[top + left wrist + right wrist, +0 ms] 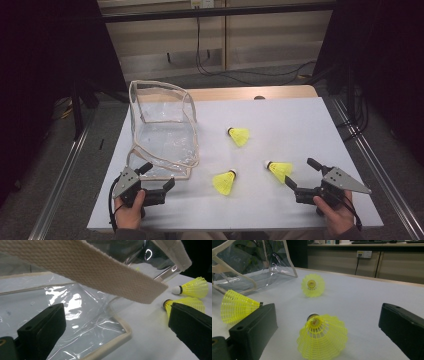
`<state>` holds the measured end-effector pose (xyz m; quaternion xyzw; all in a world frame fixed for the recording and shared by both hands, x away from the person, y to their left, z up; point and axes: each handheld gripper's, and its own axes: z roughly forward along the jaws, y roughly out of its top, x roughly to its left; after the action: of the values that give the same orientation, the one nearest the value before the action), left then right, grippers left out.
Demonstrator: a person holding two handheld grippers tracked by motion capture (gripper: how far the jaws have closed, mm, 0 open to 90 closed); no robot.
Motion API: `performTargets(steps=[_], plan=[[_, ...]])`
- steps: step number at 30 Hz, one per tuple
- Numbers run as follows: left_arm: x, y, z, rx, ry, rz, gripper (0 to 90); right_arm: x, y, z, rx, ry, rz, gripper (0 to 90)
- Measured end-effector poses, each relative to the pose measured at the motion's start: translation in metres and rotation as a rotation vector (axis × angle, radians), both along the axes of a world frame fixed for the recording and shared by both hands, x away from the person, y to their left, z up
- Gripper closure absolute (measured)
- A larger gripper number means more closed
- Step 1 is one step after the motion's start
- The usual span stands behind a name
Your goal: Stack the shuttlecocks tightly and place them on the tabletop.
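White counter (300,130) carries the yellow plastic mesh shuttlecock (322,338) — it lies just ahead of the released right claw (325,322), cork end pointing away.

- White tabletop (300,120), wooden far edge.
- Clear pouch (162,130) just ahead of left gripper (159,181).
- Three yellow shuttlecocks: one (279,169) just before right gripper (300,176), one (224,182) between grippers, one (239,135) farther off.

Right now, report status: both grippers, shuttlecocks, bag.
Left gripper open at the clear bag mouth. Right gripper open, nearest shuttlecock just ahead, untouched. Two more shuttlecocks loose on table. Nothing blocking.
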<state>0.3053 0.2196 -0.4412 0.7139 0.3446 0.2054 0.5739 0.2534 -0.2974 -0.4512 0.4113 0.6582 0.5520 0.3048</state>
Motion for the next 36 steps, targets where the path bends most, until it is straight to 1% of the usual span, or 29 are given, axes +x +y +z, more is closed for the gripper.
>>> performTargets(steps=[4, 9, 11, 17, 19, 20, 21, 27, 32, 34, 36], plan=[[-0.001, 0.0, 0.001, 0.005, -0.004, -0.003, 1.4, 0.0, 0.0, 0.0, -0.002, -0.001, -0.002, 1.0], [0.0, -0.001, 0.001, -0.002, 0.004, -0.009, 1.3, 0.0, 0.0, 0.0, -0.001, 0.001, -0.001, 1.0], [-0.001, -0.002, 0.0, -0.016, 0.014, -0.016, 1.3, 0.0, 0.0, 0.0, -0.003, 0.001, 0.0, 1.0], [-0.002, -0.004, 0.001, -0.017, 0.022, -0.031, 1.3, 0.0, 0.001, 0.0, -0.014, 0.002, -0.002, 1.0], [-0.003, -0.006, 0.002, -0.031, 0.027, -0.034, 1.3, 0.0, 0.001, 0.0, -0.013, 0.002, -0.001, 0.9], [-0.003, -0.005, 0.002, -0.024, 0.027, -0.039, 1.2, 0.0, 0.001, 0.0, -0.013, 0.002, 0.0, 1.0], [-0.004, -0.007, 0.002, -0.032, 0.029, -0.043, 1.3, 0.0, 0.001, 0.0, -0.013, 0.002, 0.0, 1.0], [-0.006, -0.012, 0.004, -0.027, 0.029, -0.061, 1.2, -0.001, 0.0, 0.001, -0.006, 0.002, -0.001, 1.0], [-0.006, -0.016, 0.004, -0.025, 0.035, -0.082, 1.2, 0.0, -0.001, 0.001, -0.01, -0.003, -0.002, 1.0], [-0.006, -0.017, 0.005, -0.019, 0.035, -0.082, 1.2, 0.0, 0.0, 0.001, -0.007, -0.001, 0.0, 1.0], [-0.006, -0.019, 0.004, -0.025, 0.04, -0.091, 1.2, 0.0, 0.0, 0.0, -0.007, 0.001, 0.002, 1.0]])
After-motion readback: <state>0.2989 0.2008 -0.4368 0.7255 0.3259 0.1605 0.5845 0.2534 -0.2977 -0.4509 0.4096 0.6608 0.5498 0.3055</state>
